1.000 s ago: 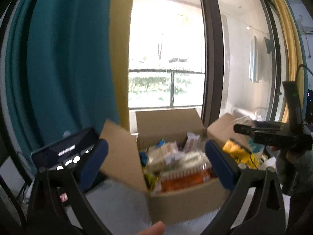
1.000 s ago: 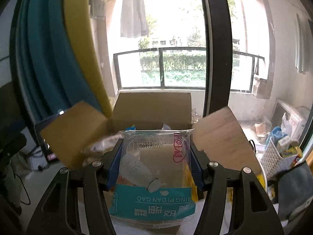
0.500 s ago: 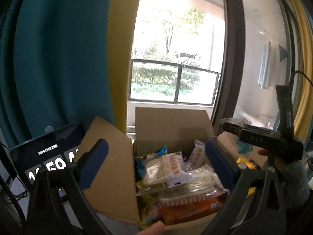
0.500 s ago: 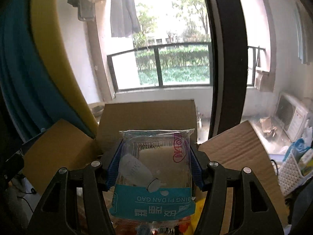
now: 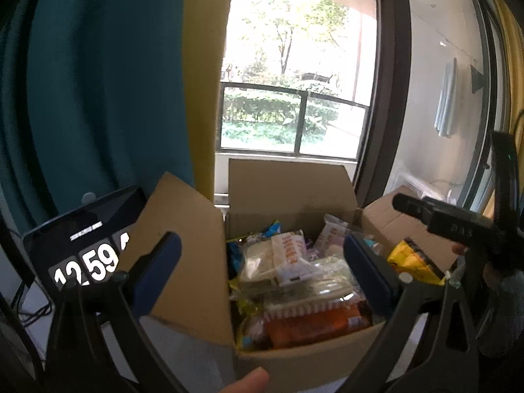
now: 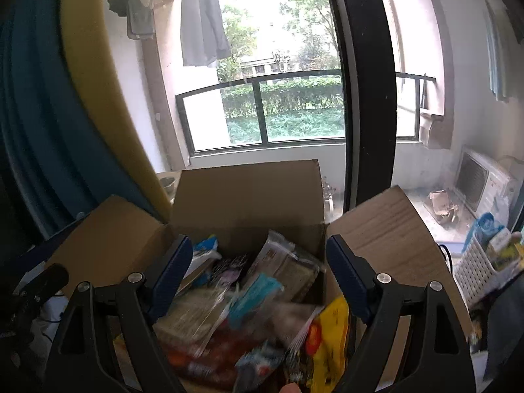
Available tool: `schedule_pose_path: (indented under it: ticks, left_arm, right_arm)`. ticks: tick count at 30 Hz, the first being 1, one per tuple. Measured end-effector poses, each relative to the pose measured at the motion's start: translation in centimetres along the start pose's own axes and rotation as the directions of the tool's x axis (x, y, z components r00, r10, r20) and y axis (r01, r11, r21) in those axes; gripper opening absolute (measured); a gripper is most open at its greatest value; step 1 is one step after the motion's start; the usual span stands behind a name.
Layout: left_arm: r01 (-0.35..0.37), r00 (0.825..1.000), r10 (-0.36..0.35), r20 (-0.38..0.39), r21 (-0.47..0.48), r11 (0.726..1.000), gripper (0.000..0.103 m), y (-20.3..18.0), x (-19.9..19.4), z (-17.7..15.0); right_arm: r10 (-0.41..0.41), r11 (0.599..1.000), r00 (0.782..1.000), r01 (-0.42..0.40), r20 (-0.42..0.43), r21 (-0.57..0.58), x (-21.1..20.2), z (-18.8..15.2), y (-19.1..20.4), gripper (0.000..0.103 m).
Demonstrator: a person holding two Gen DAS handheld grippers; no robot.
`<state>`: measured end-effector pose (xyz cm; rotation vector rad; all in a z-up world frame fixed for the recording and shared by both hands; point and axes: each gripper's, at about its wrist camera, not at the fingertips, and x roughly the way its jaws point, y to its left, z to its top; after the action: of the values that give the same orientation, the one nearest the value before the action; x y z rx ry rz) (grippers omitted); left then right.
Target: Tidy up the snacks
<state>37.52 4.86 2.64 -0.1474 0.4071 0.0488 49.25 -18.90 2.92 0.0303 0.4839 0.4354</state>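
An open cardboard box [image 5: 288, 186] stands by the window, full of snack packets, with an orange pack [image 5: 314, 324] at the front and a white wrapped bar [image 5: 288, 255] on top. My left gripper [image 5: 262, 249] hovers open over its near edge, holding nothing. In the right wrist view the same box [image 6: 249, 196] lies below my right gripper [image 6: 260, 252], whose jaws are opening. A clear packet with a teal band [image 6: 258, 291] lies blurred among the snacks under them, free of the pads. A yellow packet [image 6: 330, 337] sits at the box's right front.
A tablet showing a clock [image 5: 85, 249] leans left of the box. A white basket with cartons [image 6: 481, 265] stands to the right. Teal and yellow curtains hang on the left. The box's side flaps stick outward. A fingertip [image 5: 249, 380] shows at the bottom edge.
The right gripper's jaws have spread and the teal-banded packet has dropped from them into the box. The left gripper has shifted a little, with the box now larger in its view.
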Motion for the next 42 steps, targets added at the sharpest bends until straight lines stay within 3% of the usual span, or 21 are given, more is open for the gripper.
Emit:
schedule_pose_path:
  ticks: [12, 27, 33, 42]
  left_arm:
    - [0.004, 0.999, -0.006, -0.037, -0.050, 0.999, 0.100, 0.7, -5.7, -2.1]
    - [-0.025, 0.999, 0.023, -0.029, -0.043, 0.999, 0.100, 1.1, -12.3, -5.2]
    - [-0.074, 0.997, 0.074, 0.000, -0.004, 0.997, 0.100, 0.1, -14.6, -7.2]
    - [-0.035, 0.999, 0.034, 0.019, 0.057, 0.998, 0.100, -1.9, -18.1, -10.0]
  right_arm:
    - [-0.006, 1.000, 1.000, 0.006, -0.012, -0.029, -6.4, -3.4, 3.1, 0.086]
    - [0.003, 0.999, 1.000, -0.003, -0.019, -0.038, -13.4, -8.4, 5.8, 0.086]
    - [-0.012, 0.998, 1.000, 0.010, -0.022, -0.059, -15.9, -10.2, 6.7, 0.086]
    - [-0.047, 0.994, 0.999, 0.046, -0.001, -0.096, -19.5, -13.5, 8.0, 0.086]
